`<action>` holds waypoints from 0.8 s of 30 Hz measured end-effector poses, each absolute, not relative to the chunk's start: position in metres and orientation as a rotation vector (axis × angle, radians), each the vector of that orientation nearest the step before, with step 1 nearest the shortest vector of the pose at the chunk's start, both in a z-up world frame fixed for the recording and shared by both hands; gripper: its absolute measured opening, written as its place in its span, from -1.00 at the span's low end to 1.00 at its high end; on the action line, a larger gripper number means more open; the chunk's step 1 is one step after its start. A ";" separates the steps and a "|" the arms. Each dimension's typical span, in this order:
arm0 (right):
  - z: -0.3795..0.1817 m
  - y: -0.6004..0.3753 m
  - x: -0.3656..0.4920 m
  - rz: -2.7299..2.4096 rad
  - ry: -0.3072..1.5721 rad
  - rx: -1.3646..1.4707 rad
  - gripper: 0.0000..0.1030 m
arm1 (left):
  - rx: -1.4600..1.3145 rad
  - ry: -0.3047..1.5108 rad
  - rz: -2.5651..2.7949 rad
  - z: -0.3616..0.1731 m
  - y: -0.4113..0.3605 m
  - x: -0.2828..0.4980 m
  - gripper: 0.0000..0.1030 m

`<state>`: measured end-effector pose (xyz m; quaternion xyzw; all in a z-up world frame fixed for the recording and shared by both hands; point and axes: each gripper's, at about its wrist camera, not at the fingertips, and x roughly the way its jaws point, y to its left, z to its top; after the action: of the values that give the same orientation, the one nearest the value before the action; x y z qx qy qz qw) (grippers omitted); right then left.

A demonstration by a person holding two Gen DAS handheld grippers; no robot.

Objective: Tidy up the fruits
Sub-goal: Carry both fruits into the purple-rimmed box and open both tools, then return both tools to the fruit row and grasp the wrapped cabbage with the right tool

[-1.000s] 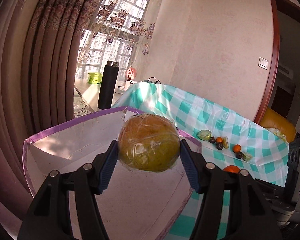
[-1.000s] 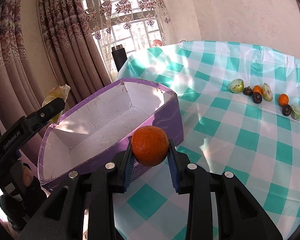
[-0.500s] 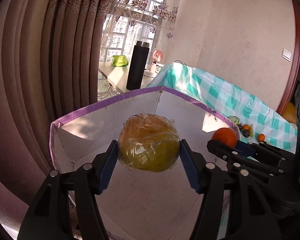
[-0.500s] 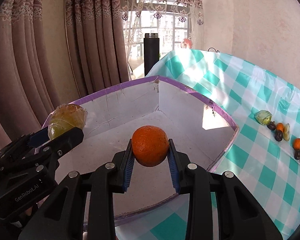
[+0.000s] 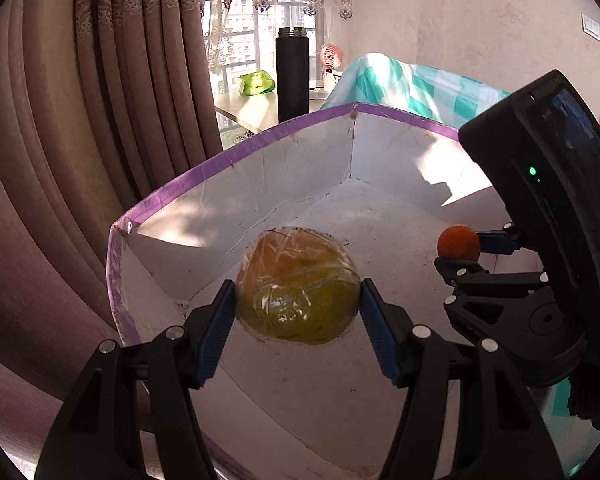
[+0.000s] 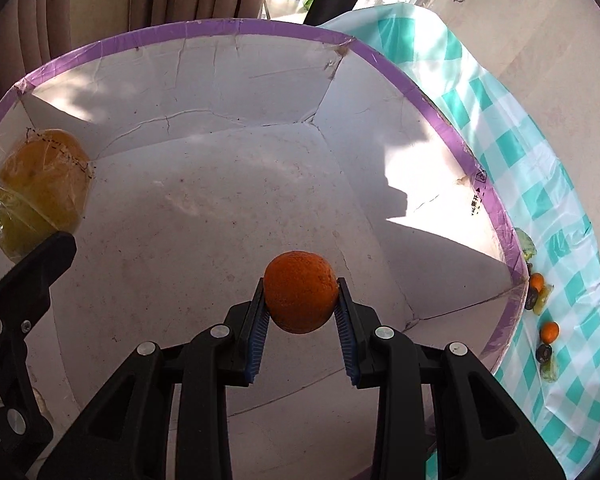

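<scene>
Left gripper (image 5: 298, 306) jaws pinch a wrapped pomelo (image 5: 298, 286) above the box (image 6: 204, 28) floor. Right gripper (image 6: 301, 306) jaws pinch an orange (image 6: 301, 292) over the same box. Box interior bare. Small fruits (image 6: 542, 312) lie on the worktop (image 6: 540, 168) beside it.

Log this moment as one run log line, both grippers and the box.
left gripper: shut on wrapped yellow fruit | right gripper: shut on orange | both over open purple-rimmed box | fruit not released
</scene>
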<state>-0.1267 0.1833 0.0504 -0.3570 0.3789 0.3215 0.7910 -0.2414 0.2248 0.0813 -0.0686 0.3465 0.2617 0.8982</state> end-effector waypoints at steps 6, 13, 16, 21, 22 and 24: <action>0.053 0.181 -0.126 0.699 0.816 -0.746 -0.08 | -0.168 0.721 0.523 0.085 0.227 -0.245 0.42; 0.053 0.180 -0.128 0.703 0.785 -0.724 0.07 | -0.169 0.724 0.527 0.085 0.226 -0.243 0.46; 0.055 0.179 -0.128 0.706 0.768 -0.707 0.13 | -0.173 0.729 0.528 0.085 0.228 -0.241 0.46; 0.061 0.175 -0.131 0.706 0.711 -0.659 0.24 | -0.186 0.742 0.527 0.086 0.231 -0.240 0.46; 0.062 0.173 -0.131 0.707 0.699 -0.645 0.26 | -0.191 0.745 0.525 0.086 0.232 -0.240 0.47; 0.064 0.170 -0.132 0.708 0.677 -0.621 0.30 | -0.199 0.753 0.519 0.087 0.233 -0.240 0.48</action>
<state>-0.1321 0.1703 0.0643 -0.2933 0.3197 0.3347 0.8365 -0.2402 0.2328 0.0869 -0.0957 0.3628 0.2500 0.8926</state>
